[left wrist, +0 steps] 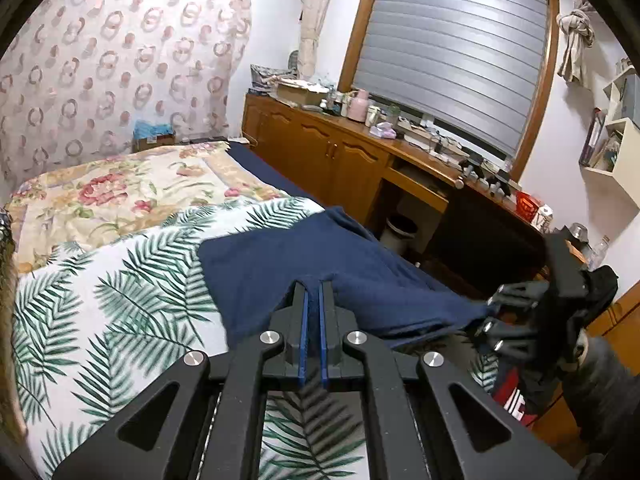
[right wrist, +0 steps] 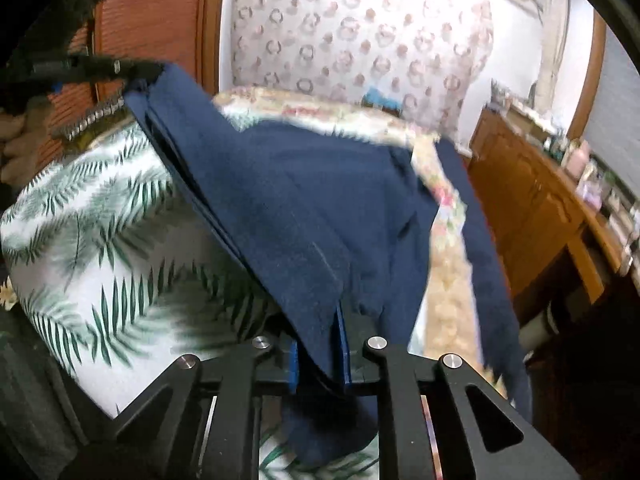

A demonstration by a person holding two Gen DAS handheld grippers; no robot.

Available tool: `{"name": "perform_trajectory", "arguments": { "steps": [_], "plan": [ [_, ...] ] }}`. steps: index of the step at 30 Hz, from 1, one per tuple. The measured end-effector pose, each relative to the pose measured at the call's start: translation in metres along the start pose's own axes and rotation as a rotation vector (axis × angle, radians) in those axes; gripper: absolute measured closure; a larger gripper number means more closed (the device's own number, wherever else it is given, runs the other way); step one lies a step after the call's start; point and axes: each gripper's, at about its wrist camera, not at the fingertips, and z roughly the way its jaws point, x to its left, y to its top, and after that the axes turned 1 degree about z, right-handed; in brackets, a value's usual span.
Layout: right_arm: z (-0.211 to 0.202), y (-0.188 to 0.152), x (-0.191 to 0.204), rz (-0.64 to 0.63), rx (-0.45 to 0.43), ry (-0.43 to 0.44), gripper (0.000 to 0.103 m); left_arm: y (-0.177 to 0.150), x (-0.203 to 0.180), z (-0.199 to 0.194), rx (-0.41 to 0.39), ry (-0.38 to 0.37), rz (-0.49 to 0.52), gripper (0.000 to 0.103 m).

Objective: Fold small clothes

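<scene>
Navy cloth stretched btwn left gripper & right gripper, both clamped on corners, long edge lifted off palm-print bedspread.

garment on bed, btwn grippers.

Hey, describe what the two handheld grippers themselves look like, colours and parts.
Both the left gripper and right gripper are matte black plastic linkage frames with triangular cut-outs, round silver pivot pins and two narrow fingers lined with blue pads. No cables, markings or sleeves are visible.
</scene>
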Motion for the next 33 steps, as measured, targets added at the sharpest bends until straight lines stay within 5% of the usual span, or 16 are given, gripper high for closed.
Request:
{"name": "perform_trajectory", "arguments": {
  "steps": [5,15,33],
  "plan": [
    [-0.004,0.037,-0.013,0.025,-0.101,-0.002,0.09,0.016,0.022,0.01,-0.006,0.02,-0.014,0.098],
    [0.054,0.092,-0.037,0.062,-0.128,0.033,0.091,0.037,0.062,0.058,0.044,0.069,-0.038,0.098],
    [0.109,0.105,-0.085,0.145,-0.077,0.102,0.094,0.052,0.095,0.122,0.138,0.066,-0.035,0.098]
  ]
}}
